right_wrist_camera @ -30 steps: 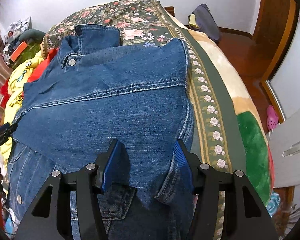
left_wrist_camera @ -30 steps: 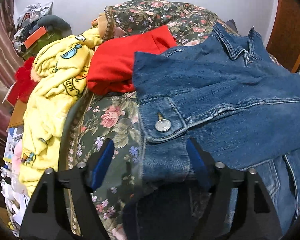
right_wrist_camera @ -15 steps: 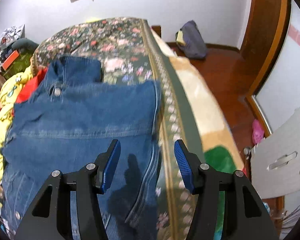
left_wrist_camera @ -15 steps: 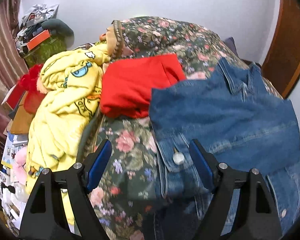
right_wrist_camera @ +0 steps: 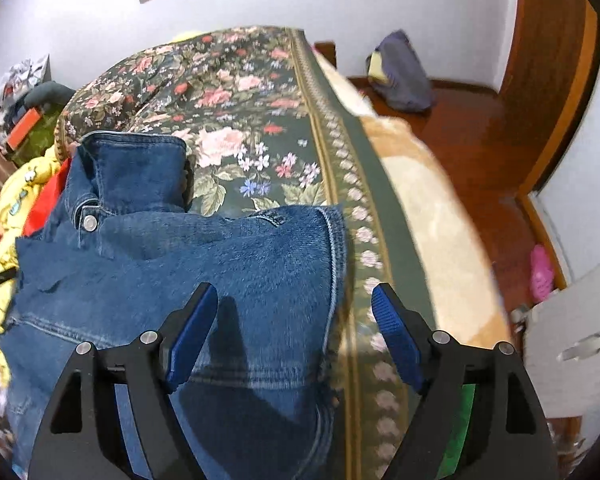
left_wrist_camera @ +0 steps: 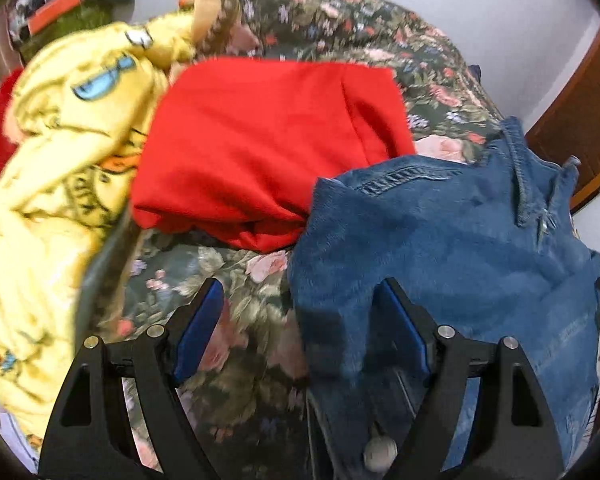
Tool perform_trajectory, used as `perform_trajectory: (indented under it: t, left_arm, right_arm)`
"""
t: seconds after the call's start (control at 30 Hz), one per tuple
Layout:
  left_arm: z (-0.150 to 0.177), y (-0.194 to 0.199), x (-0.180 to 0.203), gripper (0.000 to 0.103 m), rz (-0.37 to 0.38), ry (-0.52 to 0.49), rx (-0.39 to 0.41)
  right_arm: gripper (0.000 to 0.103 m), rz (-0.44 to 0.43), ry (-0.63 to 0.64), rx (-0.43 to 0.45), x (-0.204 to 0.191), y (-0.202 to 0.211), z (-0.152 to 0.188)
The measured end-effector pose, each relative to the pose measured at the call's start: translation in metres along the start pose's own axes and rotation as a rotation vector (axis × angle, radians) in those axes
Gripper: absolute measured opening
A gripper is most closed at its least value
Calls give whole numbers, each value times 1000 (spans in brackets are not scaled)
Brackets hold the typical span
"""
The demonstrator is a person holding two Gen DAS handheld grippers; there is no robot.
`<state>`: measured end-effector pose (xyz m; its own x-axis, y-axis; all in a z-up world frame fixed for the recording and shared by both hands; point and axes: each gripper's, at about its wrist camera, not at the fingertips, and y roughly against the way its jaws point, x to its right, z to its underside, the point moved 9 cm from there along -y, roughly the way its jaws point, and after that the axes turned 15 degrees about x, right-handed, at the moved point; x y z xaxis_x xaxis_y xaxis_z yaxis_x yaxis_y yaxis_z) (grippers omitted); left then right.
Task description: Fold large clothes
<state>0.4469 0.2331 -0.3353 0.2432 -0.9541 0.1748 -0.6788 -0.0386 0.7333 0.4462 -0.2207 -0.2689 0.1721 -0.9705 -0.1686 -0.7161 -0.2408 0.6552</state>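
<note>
A blue denim jacket (left_wrist_camera: 452, 264) lies flat on the floral bedspread (left_wrist_camera: 228, 276), sleeves folded in, collar at the far end. It also shows in the right wrist view (right_wrist_camera: 204, 276). My left gripper (left_wrist_camera: 298, 324) is open and empty, hovering over the jacket's left edge. My right gripper (right_wrist_camera: 294, 328) is open and empty, hovering over the jacket's right edge, its right finger above the bedspread border (right_wrist_camera: 360, 216).
A folded red garment (left_wrist_camera: 260, 140) lies beside the jacket's far left corner. A yellow printed blanket (left_wrist_camera: 56, 184) is heaped at the bed's left side. A wooden floor (right_wrist_camera: 472, 148) with a dark bag (right_wrist_camera: 400, 76) is right of the bed.
Both grippers have let go of the jacket sleeves, lifted off, and moved forward along the jacket's two sides. The jacket stays flat on the bed.
</note>
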Motion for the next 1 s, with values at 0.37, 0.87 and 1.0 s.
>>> perform_trajectory:
  t: [0.37,0.87,1.0]
  left_arm:
    - [-11,-21,19,29,96,-10,-1]
    - [-67,89,93,8,-173,-497,375]
    - [-87,111,92,8,-156,-444,428]
  right_arm:
    - [46,-140,-101,-19,0,-24,0]
    - [9,-79,144,136,-33,11,-58]
    - [9,-84,191,190,-49,18,-84]
